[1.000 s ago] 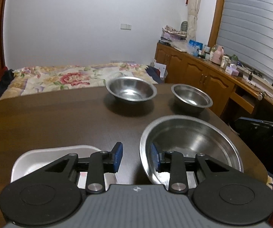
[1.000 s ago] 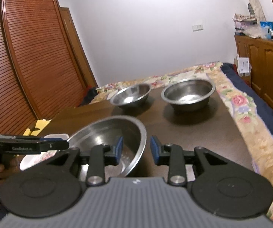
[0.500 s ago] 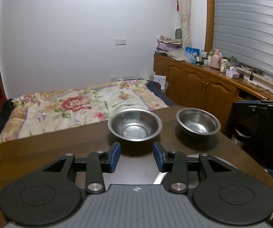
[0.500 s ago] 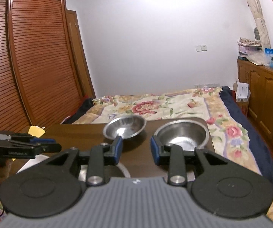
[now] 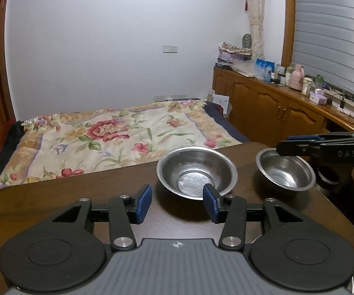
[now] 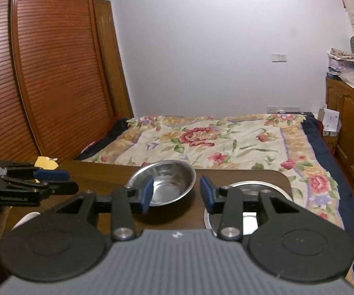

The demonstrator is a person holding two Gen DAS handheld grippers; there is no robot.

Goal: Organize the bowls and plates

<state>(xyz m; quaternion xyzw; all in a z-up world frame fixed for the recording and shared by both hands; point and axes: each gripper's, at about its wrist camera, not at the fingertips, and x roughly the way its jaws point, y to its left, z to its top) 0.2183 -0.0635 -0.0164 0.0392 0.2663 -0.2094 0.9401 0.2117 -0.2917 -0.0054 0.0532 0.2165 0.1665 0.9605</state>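
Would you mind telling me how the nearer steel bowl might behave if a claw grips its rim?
The nearer steel bowl looks thin-walled and polished, so it is probably light, stiff and somewhat slippery between pads. Its narrow base and flared sides suggest it may tip or skid on the smooth dark table if pushed at the rim.

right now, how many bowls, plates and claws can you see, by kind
steel bowls: 2, left bowl and right bowl
white plate: 1, only an edge shows
claws: 2, left claw and right claw, both open
total: 5
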